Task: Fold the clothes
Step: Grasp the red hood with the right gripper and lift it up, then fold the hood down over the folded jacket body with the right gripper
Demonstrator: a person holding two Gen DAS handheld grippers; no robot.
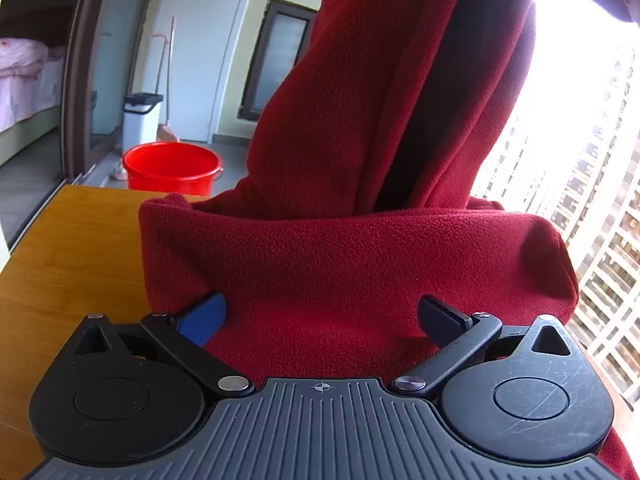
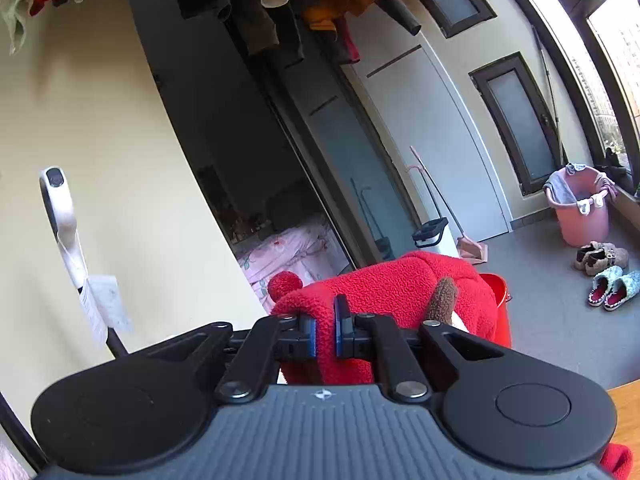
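Left gripper (image 1: 320, 316) spread wide over red fleece garment (image 1: 360, 264) on wooden table (image 1: 72, 264), right gripper (image 2: 325, 330) clamped on fleece, only right view shows pink basket (image 2: 580, 216) at right

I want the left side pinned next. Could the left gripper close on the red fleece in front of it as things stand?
Probably yes. The left gripper is open, its fingers spread on either side of the red fleece, which bulges between them on the wooden table. Nothing blocks it.

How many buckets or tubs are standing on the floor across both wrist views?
2. A red bucket stands just beyond the wooden table's far edge; a pink tub draped with cloths stands by the window. Others may be hidden behind the red fleece garment.
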